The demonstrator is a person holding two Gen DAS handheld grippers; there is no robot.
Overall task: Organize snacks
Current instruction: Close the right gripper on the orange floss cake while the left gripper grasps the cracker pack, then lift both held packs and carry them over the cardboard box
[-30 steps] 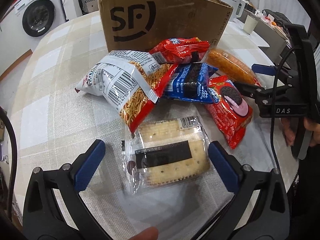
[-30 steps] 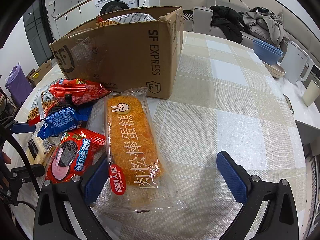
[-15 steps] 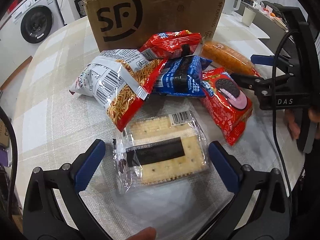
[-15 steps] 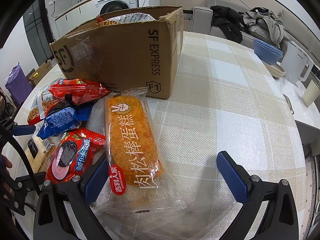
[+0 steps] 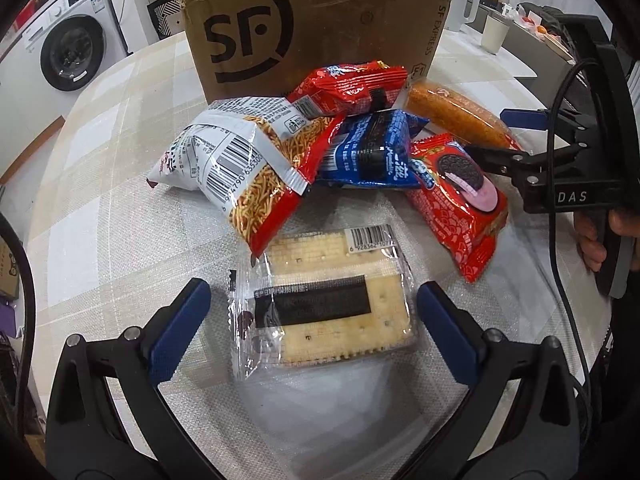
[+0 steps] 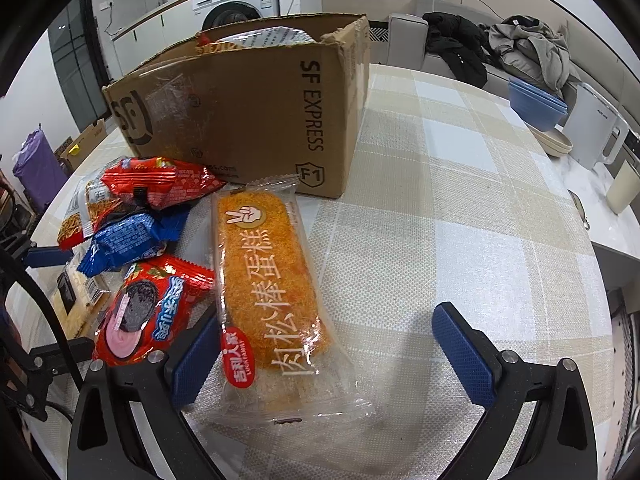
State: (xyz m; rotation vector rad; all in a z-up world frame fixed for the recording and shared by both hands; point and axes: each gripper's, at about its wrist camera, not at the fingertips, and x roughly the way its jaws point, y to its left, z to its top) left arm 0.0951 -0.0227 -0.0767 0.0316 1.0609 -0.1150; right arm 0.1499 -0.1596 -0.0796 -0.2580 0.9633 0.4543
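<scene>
A clear pack of crackers (image 5: 324,308) lies flat on the checked tablecloth between the pads of my left gripper (image 5: 314,328), which stands open and clear of both its sides. Behind it are piled a noodle snack bag (image 5: 240,160), a red pack (image 5: 348,84), a blue biscuit pack (image 5: 372,152) and a red Oreo pack (image 5: 460,192). An orange floss cake pack (image 6: 268,280) lies lengthwise inside my right gripper (image 6: 328,354), hard by the left pad and far from the right one. Those jaws are closing. The brown SF cardboard box (image 6: 240,120) stands open-topped behind the snacks.
A hand (image 5: 592,248) holds the right gripper's handle at the table's right edge. Blue bowls (image 6: 536,108), a white kettle (image 6: 592,136) and a cup (image 6: 622,192) stand on a counter beyond the table's rim. A washing machine (image 5: 72,56) is far left.
</scene>
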